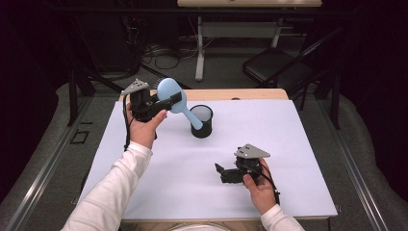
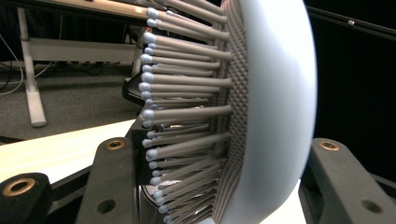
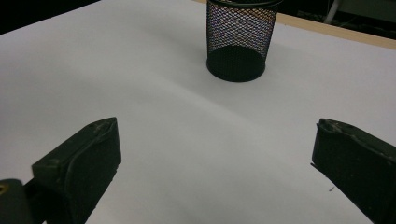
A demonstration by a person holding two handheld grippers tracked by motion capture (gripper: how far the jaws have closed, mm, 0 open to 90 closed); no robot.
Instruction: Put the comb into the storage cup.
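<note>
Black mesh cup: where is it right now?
High view: the black mesh cup stands mid-table on the white sheet, with the light-blue plastic hairbrush handle dipping into it.

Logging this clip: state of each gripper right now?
Left gripper: shut on the blue hairbrush, handle over the black mesh cup.
Right gripper: open, holding nothing.
</note>
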